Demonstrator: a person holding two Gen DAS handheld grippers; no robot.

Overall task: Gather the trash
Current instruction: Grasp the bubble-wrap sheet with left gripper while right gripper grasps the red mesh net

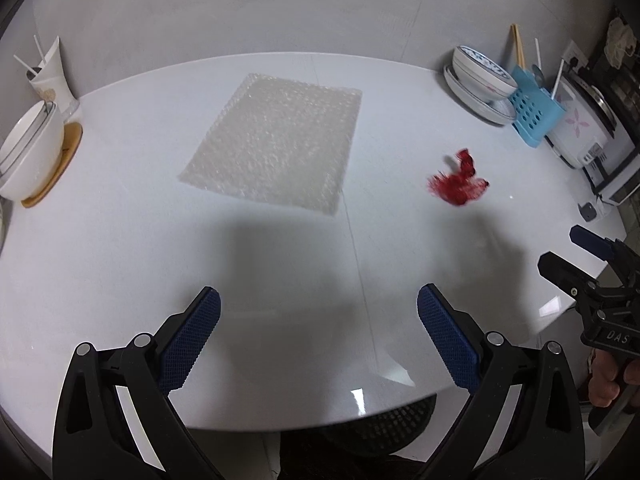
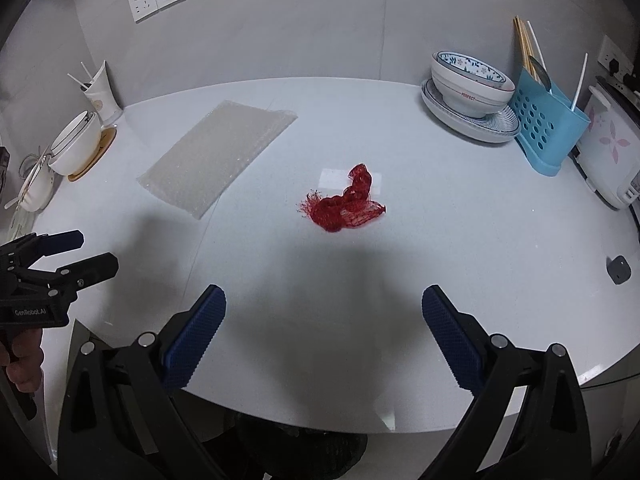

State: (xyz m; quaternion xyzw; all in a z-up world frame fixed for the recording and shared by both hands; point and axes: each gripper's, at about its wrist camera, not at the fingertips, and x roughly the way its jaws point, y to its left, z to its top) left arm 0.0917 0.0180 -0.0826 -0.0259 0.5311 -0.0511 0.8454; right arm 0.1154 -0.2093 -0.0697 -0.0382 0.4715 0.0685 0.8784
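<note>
Between bubble wrap (image 2: 216,158) and dishes (image 2: 470,98), red netting (image 2: 344,204) lies.

White round table (image 2: 460,240), glossy top. Red mesh netting (image 2: 344,202) lies crumpled ahead of the right fingers, centred between them. Bubble wrap sheet (image 1: 272,140) flat ahead of the left fingers, slightly left of their gap. Far left edge: white bowls (image 1: 32,152) on a wooden coaster (image 1: 68,148), paper cup (image 1: 52,76) behind. Far right: patterned bowl (image 2: 472,80) on a plate (image 2: 468,120), blue utensil holder (image 2: 548,124) beside it, white appliance (image 2: 608,152) further right. Small grey object (image 2: 619,270) near the right edge.
</note>
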